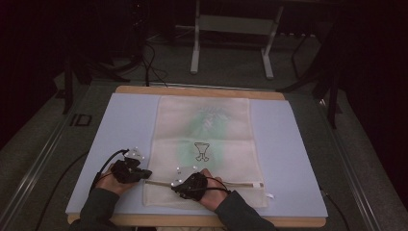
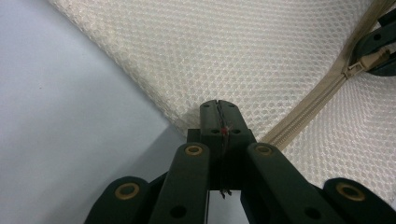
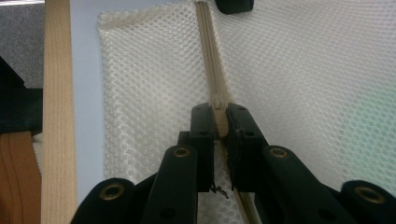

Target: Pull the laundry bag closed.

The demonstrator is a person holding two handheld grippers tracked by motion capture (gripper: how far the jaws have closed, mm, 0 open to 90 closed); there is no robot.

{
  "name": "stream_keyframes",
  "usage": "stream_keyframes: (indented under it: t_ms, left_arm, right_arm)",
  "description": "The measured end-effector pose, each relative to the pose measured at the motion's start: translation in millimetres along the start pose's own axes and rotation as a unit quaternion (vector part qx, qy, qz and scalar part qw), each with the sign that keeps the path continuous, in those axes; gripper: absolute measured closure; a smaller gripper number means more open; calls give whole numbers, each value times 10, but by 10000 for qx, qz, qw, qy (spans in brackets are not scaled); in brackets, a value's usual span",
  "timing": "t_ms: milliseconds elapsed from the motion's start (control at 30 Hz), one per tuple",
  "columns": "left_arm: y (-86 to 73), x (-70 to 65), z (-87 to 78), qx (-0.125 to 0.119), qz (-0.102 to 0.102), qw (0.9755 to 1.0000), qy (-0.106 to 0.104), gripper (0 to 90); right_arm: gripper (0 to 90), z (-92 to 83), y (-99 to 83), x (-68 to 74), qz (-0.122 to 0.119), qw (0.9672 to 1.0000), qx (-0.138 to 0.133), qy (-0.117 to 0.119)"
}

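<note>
— What are the left tongs (image 2: 218,105) doing?

— They're pinching the edge of the mesh bag (image 1: 204,144), jaws pressed together on the netting right at its near left corner, close to where the zipper (image 2: 308,119) ends.

— And the right tongs (image 3: 220,116)?

— Those are clamping the zipper pull (image 3: 219,122), just a little way along from the left end of the zip.

— Where is the bag lying?

— It's lying flat in the middle of the surface (image 1: 120,125), on a pale blue mat, reaching from near the far edge to the near edge, with the zipper running across by the near edge. A small printed figure (image 1: 201,151) is showing at its centre.
</note>
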State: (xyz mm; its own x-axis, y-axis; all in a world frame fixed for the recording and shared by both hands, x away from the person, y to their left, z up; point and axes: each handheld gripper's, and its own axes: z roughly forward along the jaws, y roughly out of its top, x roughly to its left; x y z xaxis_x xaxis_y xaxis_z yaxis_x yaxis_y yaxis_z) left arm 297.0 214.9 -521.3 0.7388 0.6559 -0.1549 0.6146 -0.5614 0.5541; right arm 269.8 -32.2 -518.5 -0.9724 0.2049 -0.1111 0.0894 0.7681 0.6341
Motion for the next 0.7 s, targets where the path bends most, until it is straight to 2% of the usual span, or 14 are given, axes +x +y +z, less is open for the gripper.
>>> stream_keyframes:
  t_ms: [700]
  left_arm:
    - [0, -1, 0, 1, 3, 10000, 3, 900]
  right_arm:
    - [822, -61, -20, -22, -50, 10000, 77, -20]
